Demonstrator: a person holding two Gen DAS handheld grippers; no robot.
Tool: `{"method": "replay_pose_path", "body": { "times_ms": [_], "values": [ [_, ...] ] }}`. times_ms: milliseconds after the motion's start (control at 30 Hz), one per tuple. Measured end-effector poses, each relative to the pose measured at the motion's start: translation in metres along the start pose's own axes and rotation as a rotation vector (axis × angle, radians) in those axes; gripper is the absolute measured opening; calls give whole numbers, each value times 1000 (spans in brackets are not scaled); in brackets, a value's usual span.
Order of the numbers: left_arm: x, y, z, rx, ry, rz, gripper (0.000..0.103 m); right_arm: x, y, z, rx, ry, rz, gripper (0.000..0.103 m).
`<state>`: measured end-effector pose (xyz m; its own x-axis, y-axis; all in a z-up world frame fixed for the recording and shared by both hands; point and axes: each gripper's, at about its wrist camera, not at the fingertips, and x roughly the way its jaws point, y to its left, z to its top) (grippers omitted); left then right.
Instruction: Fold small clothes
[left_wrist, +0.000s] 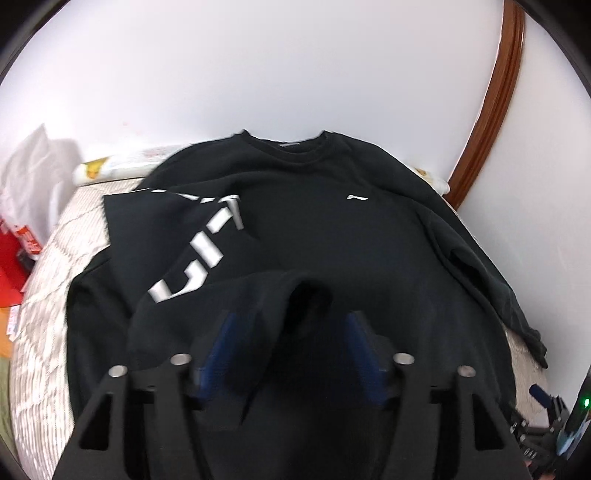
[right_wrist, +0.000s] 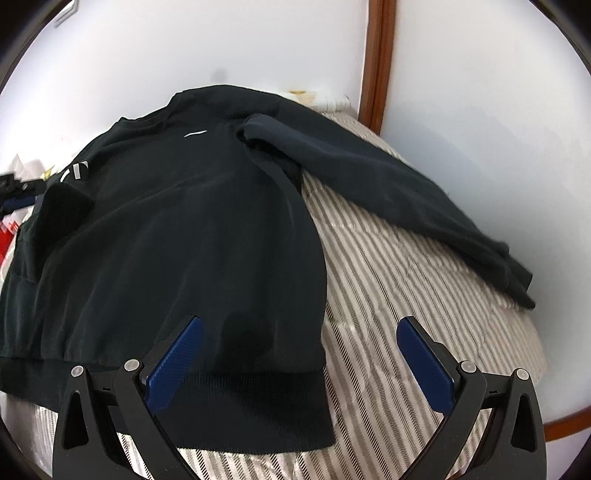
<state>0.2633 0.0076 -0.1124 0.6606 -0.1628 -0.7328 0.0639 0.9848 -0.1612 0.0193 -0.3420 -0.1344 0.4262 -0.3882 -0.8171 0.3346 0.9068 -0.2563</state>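
Black sweatshirt (left_wrist: 332, 221) lies flat on the striped bed (right_wrist: 406, 258), collar at 12 o'clock. Left tongs (left_wrist: 291, 332) gape, empty, over the folded-in sleeve cuff. Right tongs (right_wrist: 299, 347) stand wide over the hem corner; outstretched sleeve (right_wrist: 406, 192) at 2 o'clock.

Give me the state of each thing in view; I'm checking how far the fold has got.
Black sweatshirt: face up on the striped bedcover, partly folded.
Lettered sleeve: folded in across the body.
Other sleeve: lying out to the side, unfolded.
Left tool: open, cuff between its pads.
Right tool: open, hovering at the hem.
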Motion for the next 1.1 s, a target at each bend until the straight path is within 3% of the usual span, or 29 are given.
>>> {"method": "replay_pose_path", "body": {
  "times_ms": [133,300,533,767,933,967,1000,1100],
  "values": [
    [-21,25,-28,-18,0,33,62,-3,-2,-7,1,7,3,97],
    [-48,69,-68,-50,9,122,62,-5,-9,-20,-21,25,-22,78],
    [-77,120,-125,-138,40,195,62,-2,-20,-41,43,41,158,61],
    [-77,127,-158,-172,66,125,61,4,-7,-35,14,29,170,52],
    [-65,123,-160,-184,75,127,60,11,-1,-28,12,17,154,52],
    [-64,123,-160,-189,64,137,59,12,-1,-26,19,14,155,52],
    [-63,121,-159,-188,60,146,50,14,-2,-24,29,8,156,51],
    [-60,117,-155,-173,71,154,28,15,1,-22,6,-12,123,34]
  ]
}}
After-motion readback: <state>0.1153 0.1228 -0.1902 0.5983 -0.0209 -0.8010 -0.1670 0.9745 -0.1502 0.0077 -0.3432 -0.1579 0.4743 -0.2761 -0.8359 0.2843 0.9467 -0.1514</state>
